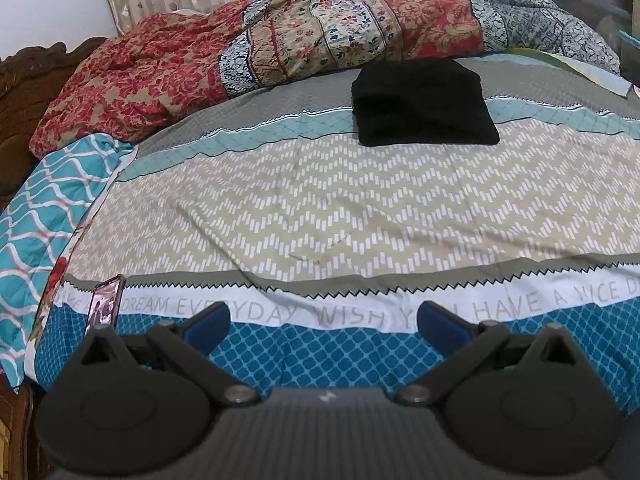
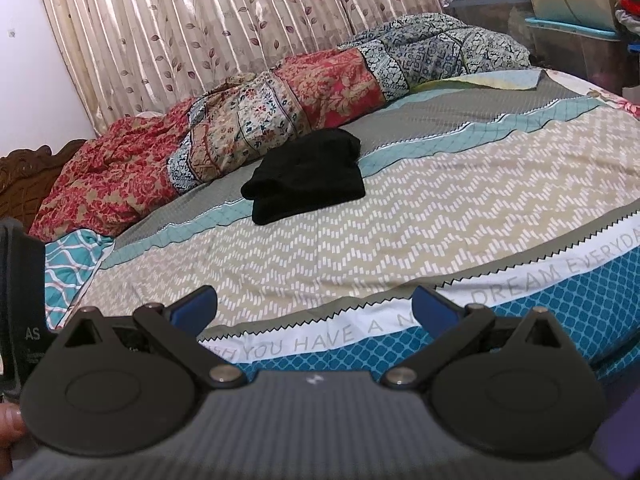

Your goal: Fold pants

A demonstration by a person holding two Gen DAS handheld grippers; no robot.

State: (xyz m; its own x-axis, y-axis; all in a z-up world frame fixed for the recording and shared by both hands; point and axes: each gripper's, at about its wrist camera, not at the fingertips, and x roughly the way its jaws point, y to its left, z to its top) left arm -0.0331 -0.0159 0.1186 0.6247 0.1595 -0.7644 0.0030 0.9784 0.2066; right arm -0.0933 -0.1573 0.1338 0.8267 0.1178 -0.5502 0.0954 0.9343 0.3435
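The black pants lie folded into a compact rectangle on the far part of the bed, next to a rumpled quilt. They also show in the right wrist view, left of centre. My left gripper is open and empty, held over the near edge of the bed, well short of the pants. My right gripper is open and empty too, over the near edge, far from the pants.
A patterned bedsheet covers the bed. A red and floral quilt lies bunched along the far side. A phone lies at the near left edge. A carved wooden headboard stands at left, curtains behind.
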